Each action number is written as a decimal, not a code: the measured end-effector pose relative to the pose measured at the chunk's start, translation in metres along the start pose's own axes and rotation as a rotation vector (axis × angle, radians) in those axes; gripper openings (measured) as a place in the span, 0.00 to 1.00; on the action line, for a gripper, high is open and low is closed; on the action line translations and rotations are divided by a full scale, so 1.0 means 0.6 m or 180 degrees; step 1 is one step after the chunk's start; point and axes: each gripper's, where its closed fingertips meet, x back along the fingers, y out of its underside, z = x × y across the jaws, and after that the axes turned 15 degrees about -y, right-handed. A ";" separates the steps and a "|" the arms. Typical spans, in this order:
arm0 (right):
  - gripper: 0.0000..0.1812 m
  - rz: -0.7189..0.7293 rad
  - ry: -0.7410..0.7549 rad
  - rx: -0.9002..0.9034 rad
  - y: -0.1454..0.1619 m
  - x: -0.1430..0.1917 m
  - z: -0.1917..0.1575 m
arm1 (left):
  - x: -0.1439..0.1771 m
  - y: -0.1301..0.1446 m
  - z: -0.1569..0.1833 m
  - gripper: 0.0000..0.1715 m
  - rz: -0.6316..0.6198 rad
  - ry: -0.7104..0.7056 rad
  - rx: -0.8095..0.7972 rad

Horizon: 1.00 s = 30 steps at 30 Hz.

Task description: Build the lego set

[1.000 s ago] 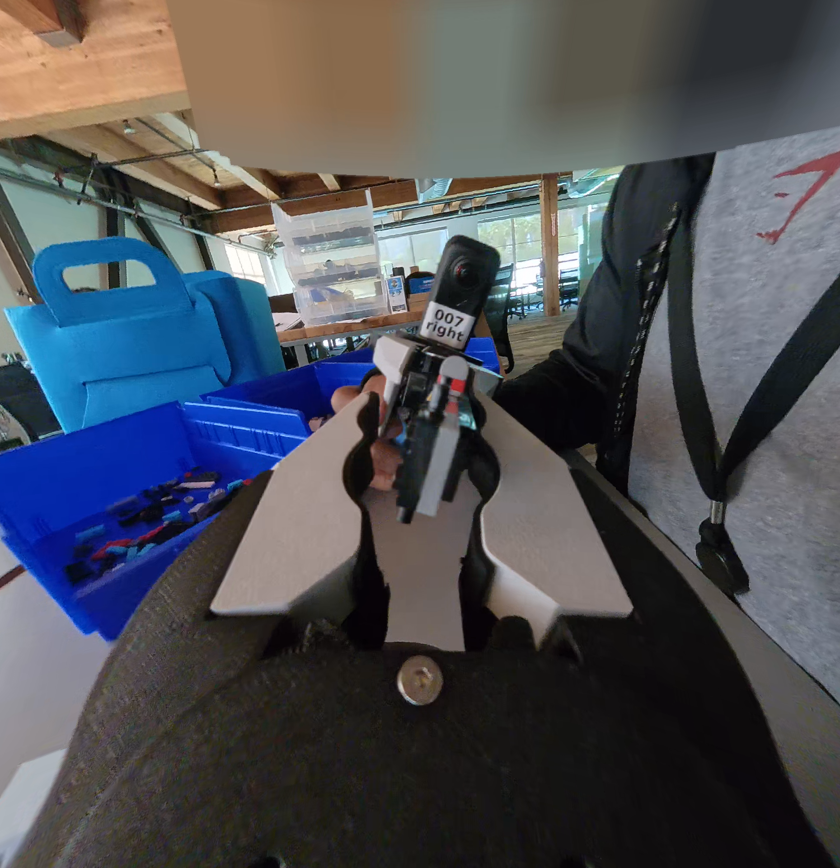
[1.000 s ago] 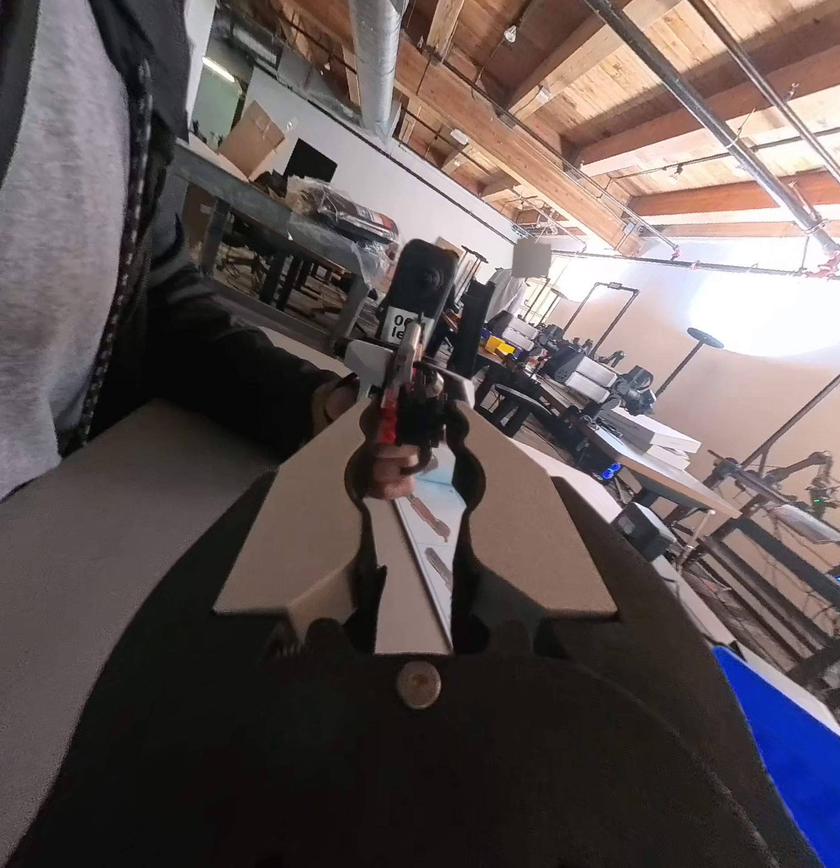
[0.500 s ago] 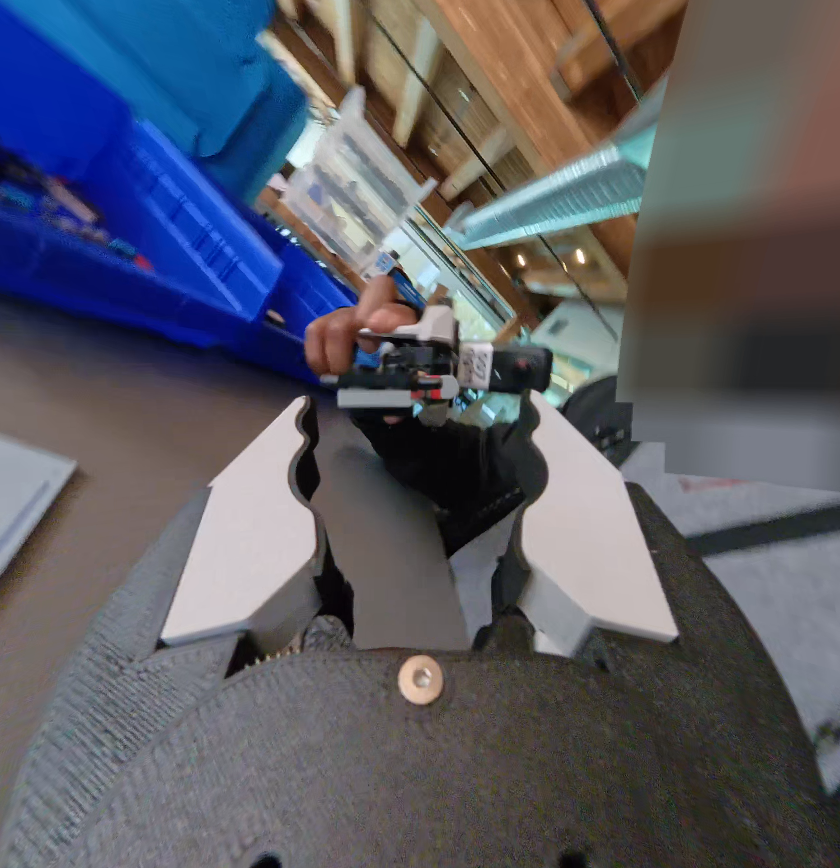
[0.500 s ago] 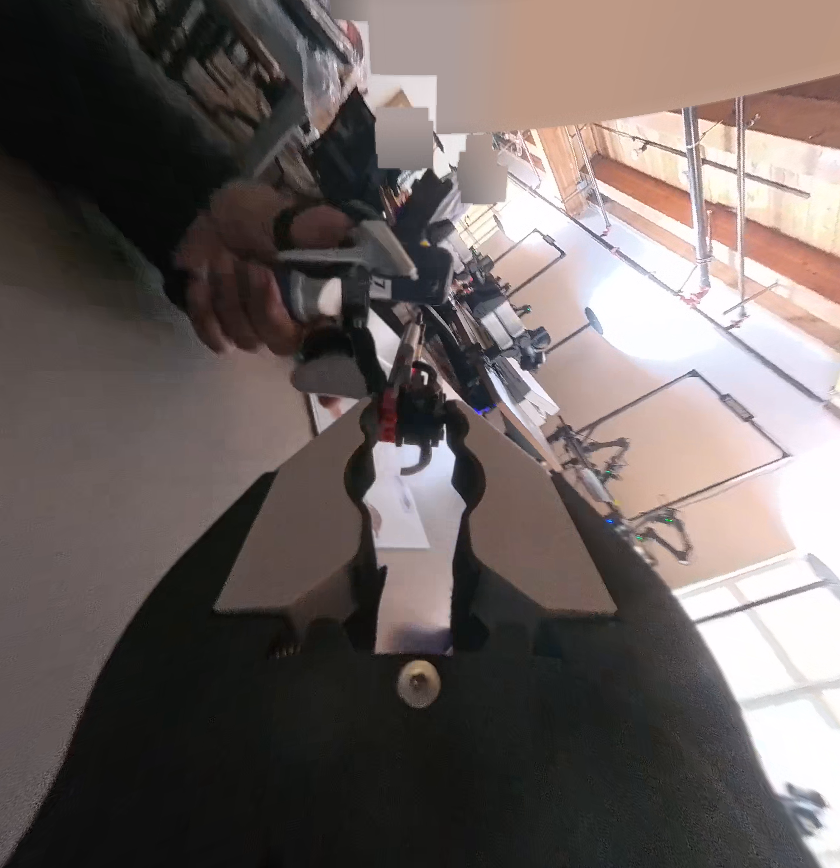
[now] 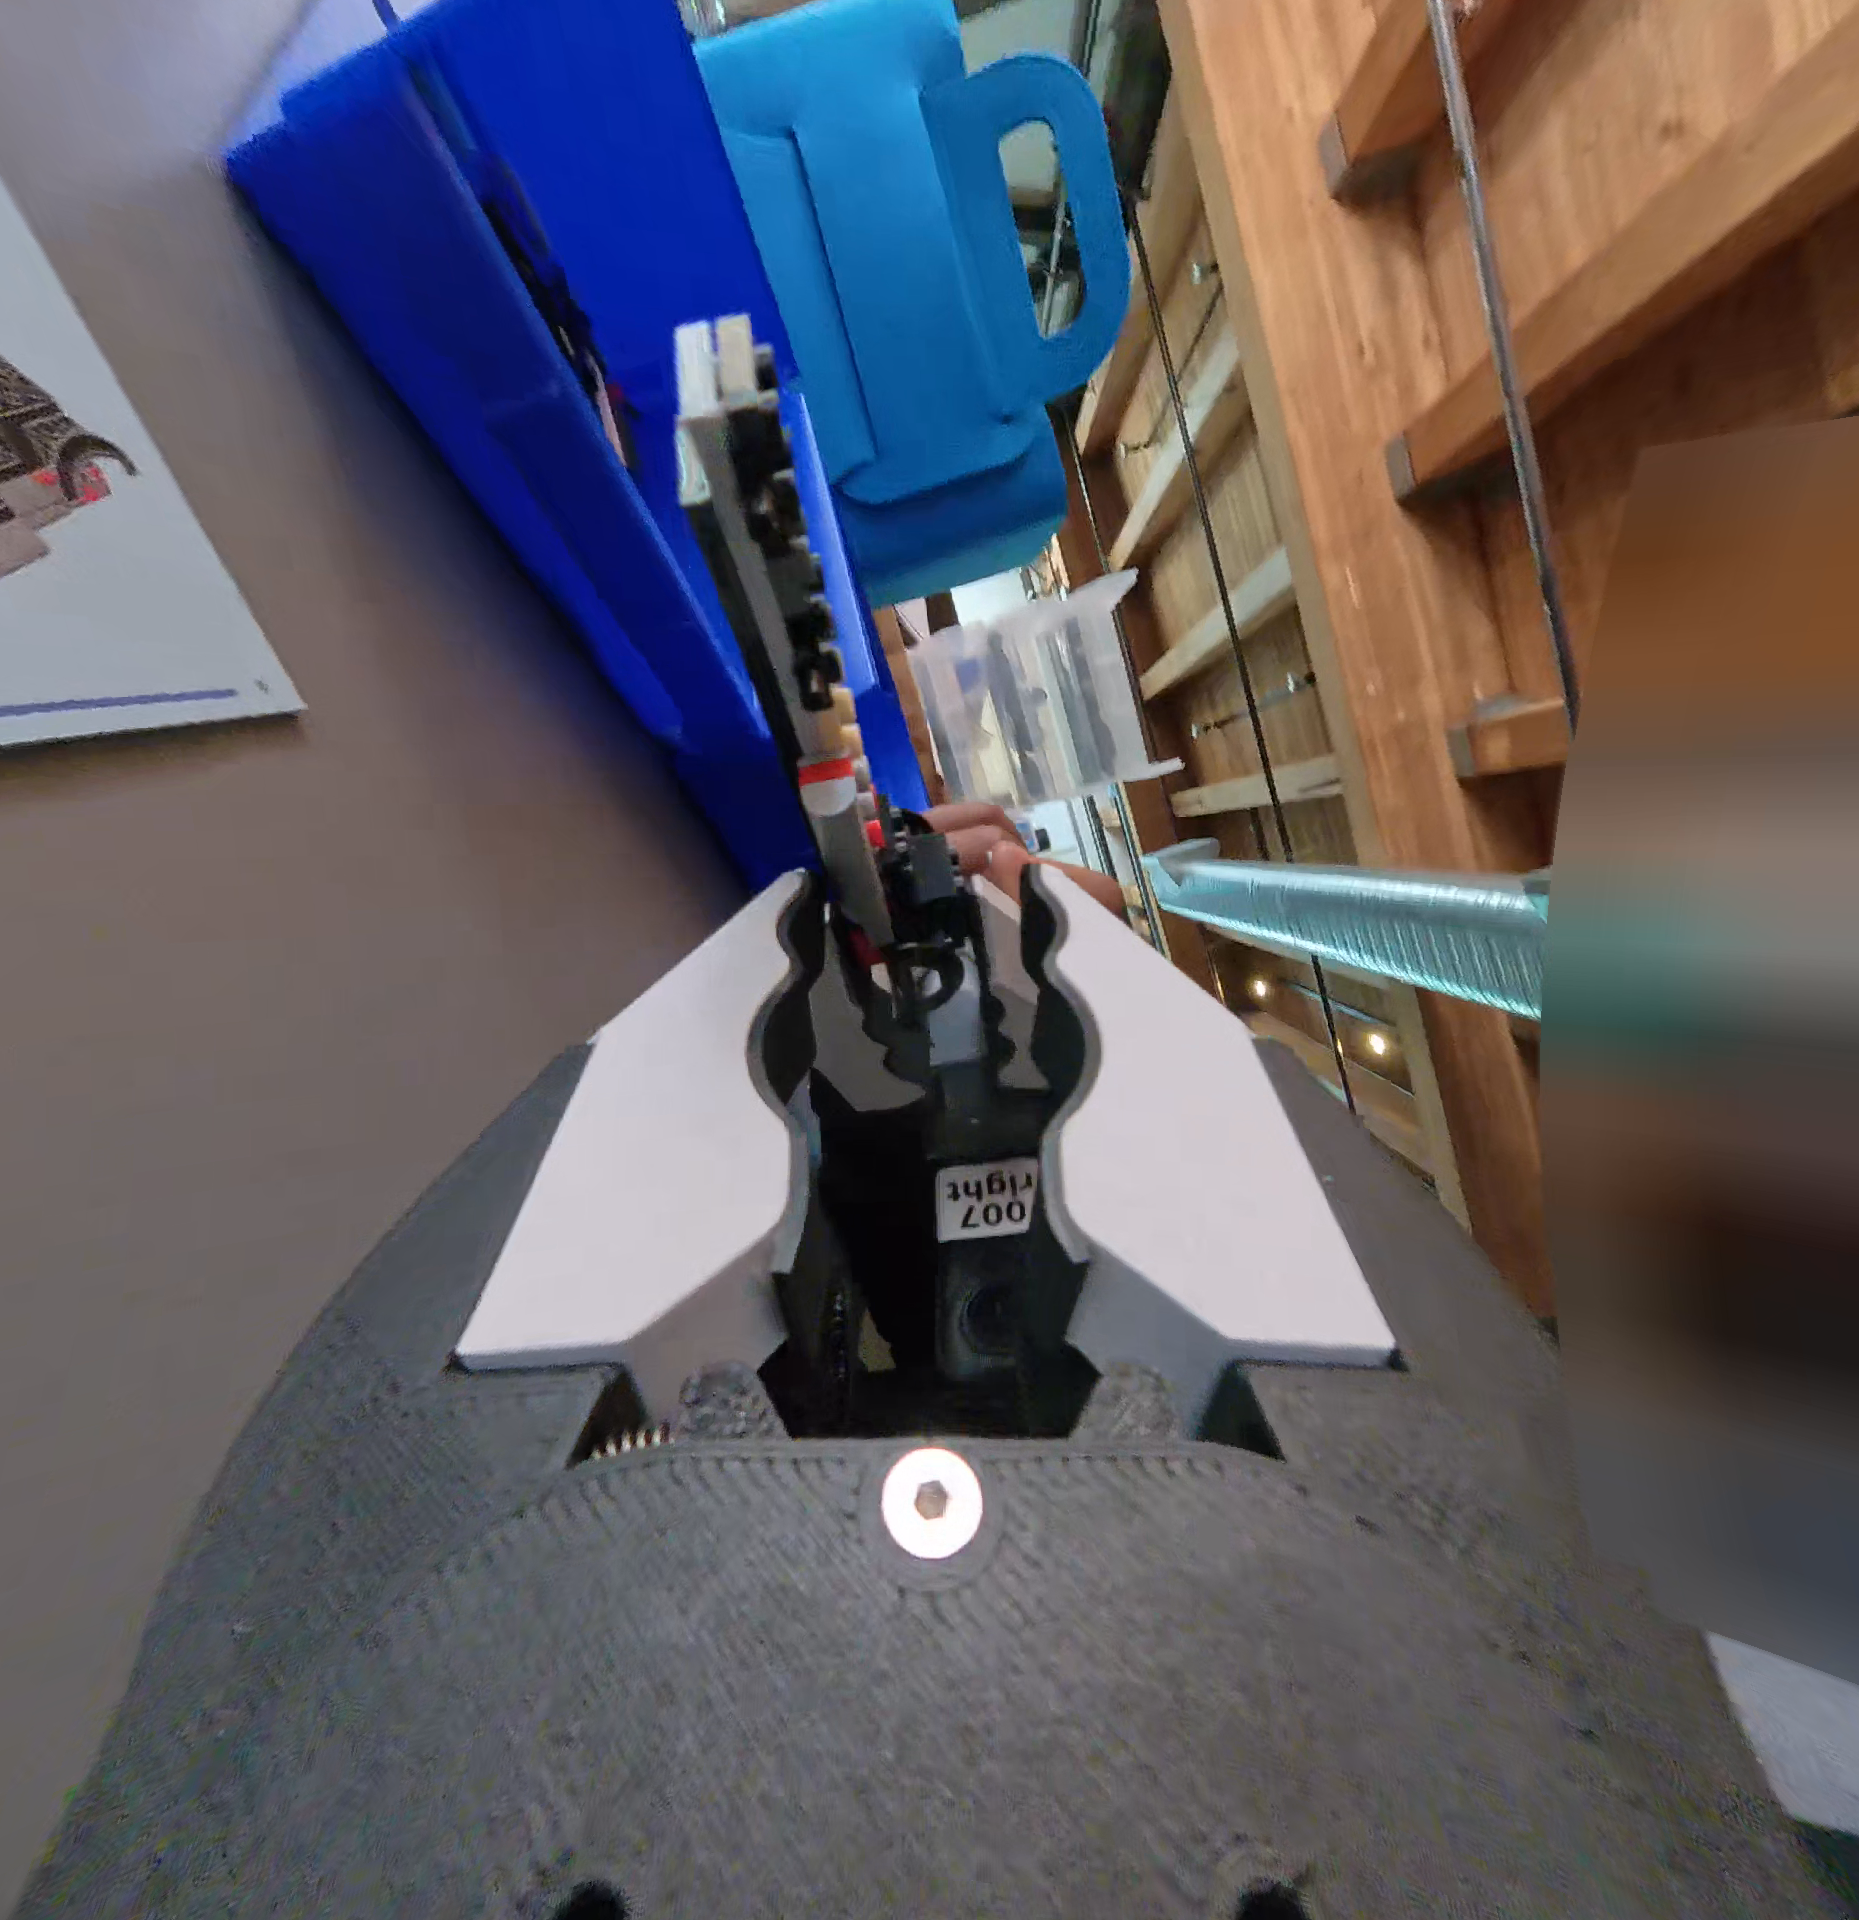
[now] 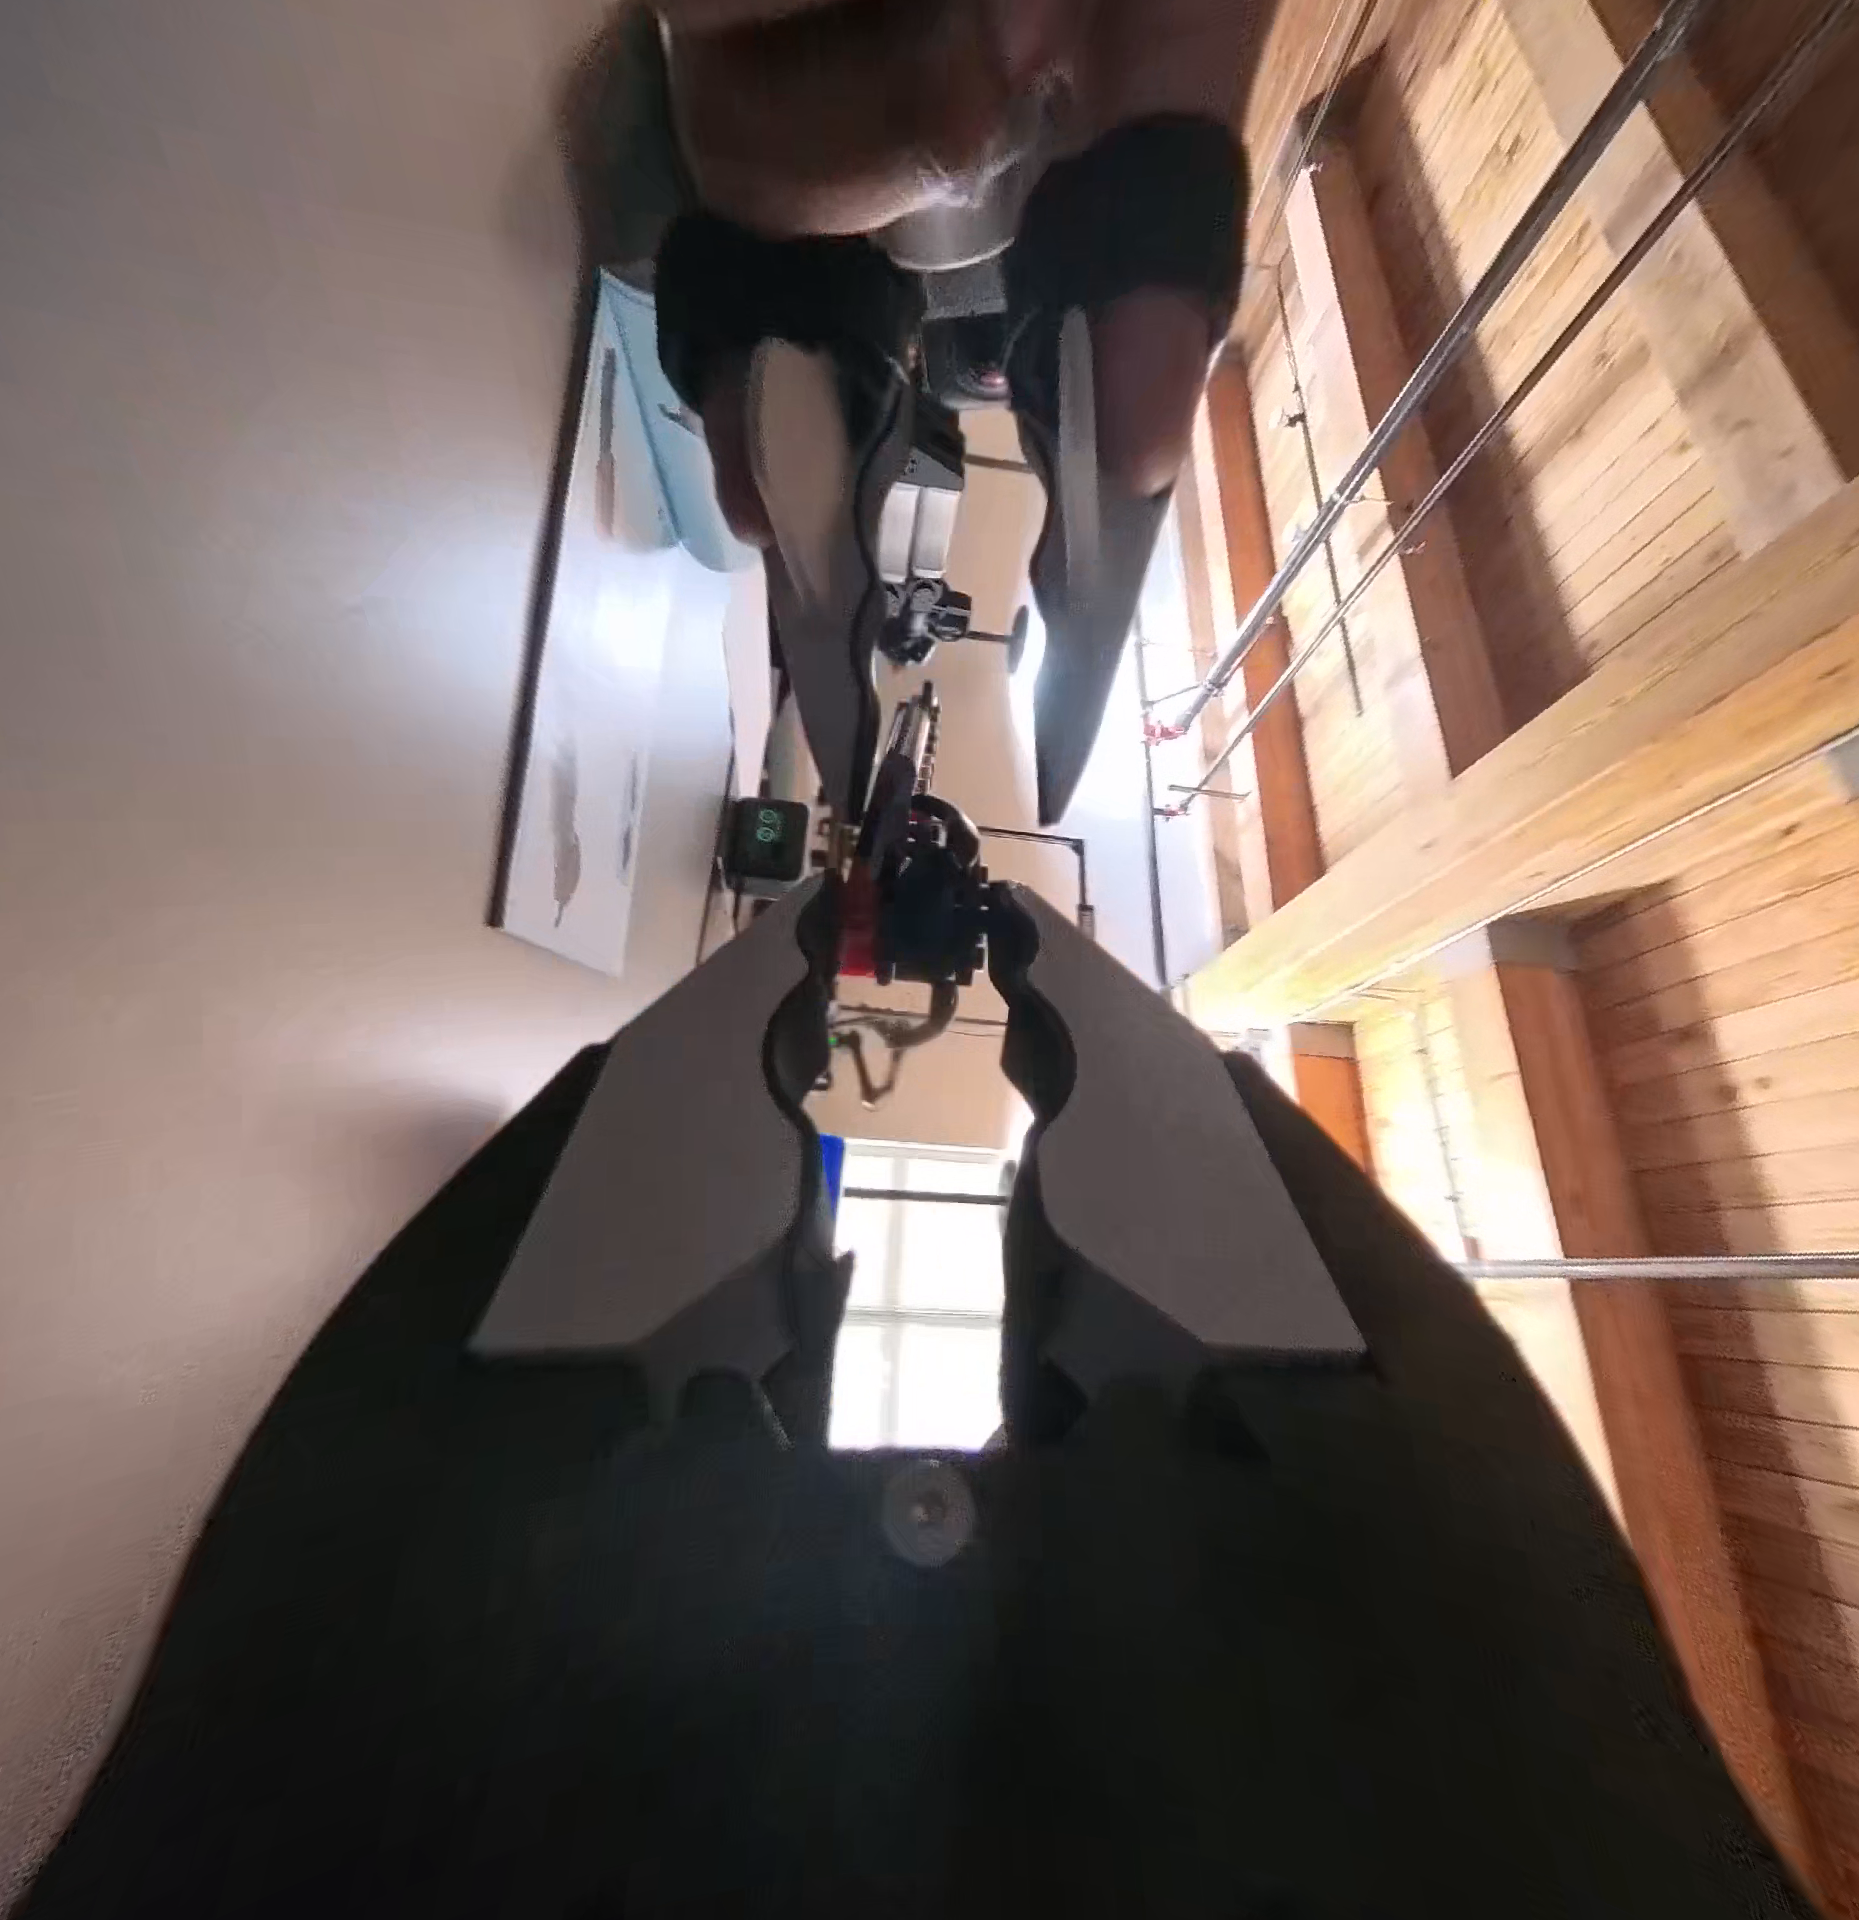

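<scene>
I am holding two handheld grippers nose to nose, both views rolled sideways. My right gripper (image 6: 909,925) is clamped on a partly built lego model (image 6: 920,914), pinching its dark end with red pieces between the tips. In the left wrist view the model (image 5: 774,603) reaches up and away as a long flat grey strip with black, tan and red pieces stacked along one edge. My left gripper (image 5: 920,914) has its fingers apart around the near end of that strip; the strip lies against one finger, with a gap to the other, so I judge it is not gripping.

The model is held in the air, not on the table (image 5: 281,935). An instruction sheet (image 5: 63,540) lies flat on the table, and blue parts bins (image 5: 551,343) stand beyond it.

As I judge it, the build is partway: one assembled section exists, but the bins suggest more pieces remain to add.
</scene>
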 end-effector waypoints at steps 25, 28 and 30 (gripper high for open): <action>0.17 -0.0263 0.0432 0.0285 -0.019 -0.011 0.029 | 0.006 -0.012 0.006 0.09 0.0718 0.0236 -0.0050; 0.19 -0.0157 0.0437 0.0135 -0.022 -0.005 0.031 | 0.006 -0.009 0.014 0.09 0.0699 0.0332 -0.0381; 0.20 -0.0113 0.0406 0.0024 -0.020 -0.002 0.029 | 0.007 -0.010 0.018 0.09 0.0718 0.0372 -0.0610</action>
